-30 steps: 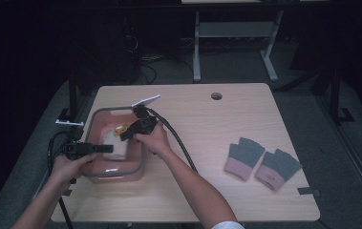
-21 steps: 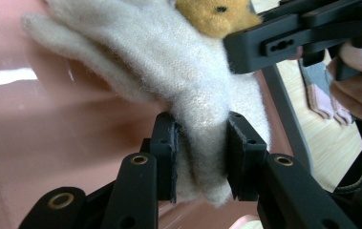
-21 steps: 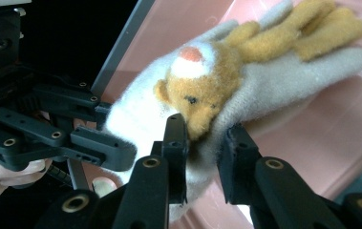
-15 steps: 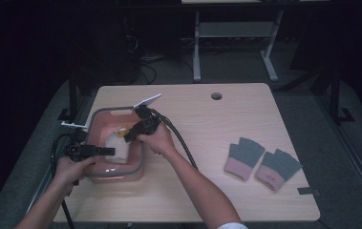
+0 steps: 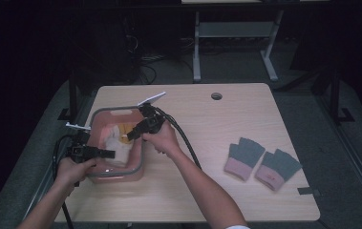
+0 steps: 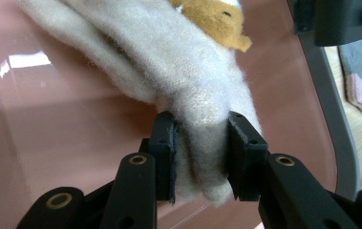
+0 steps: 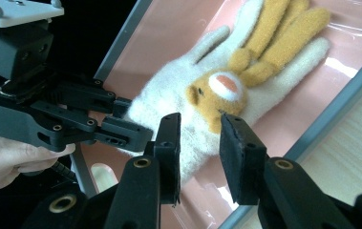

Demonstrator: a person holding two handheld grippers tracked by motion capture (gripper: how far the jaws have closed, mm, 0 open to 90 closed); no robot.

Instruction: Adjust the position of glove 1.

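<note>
Glove (image 7: 202, 102) lies in the pink tub (image 5: 103, 177); our left gripper (image 6: 200, 157) pinches its cuff, our right gripper (image 7: 198, 138) has just been opening, empty, at three o'clock; we release gently.

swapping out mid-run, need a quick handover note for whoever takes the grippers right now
Left gripper: shut on the cuff end of the cream glove, which lies in the pink bin.
Right gripper: fingers have just been opening; they stand open above the glove's bear patch, nothing pressed between them.
Things: cream glove with orange fingers is inside the bin at the table's left; the pair of grey-and-pink gloves lies on the table to the right, untouched.
Done: cream glove is in the bin.
Left: release the left grip; probably bring the grey pair over next.
</note>
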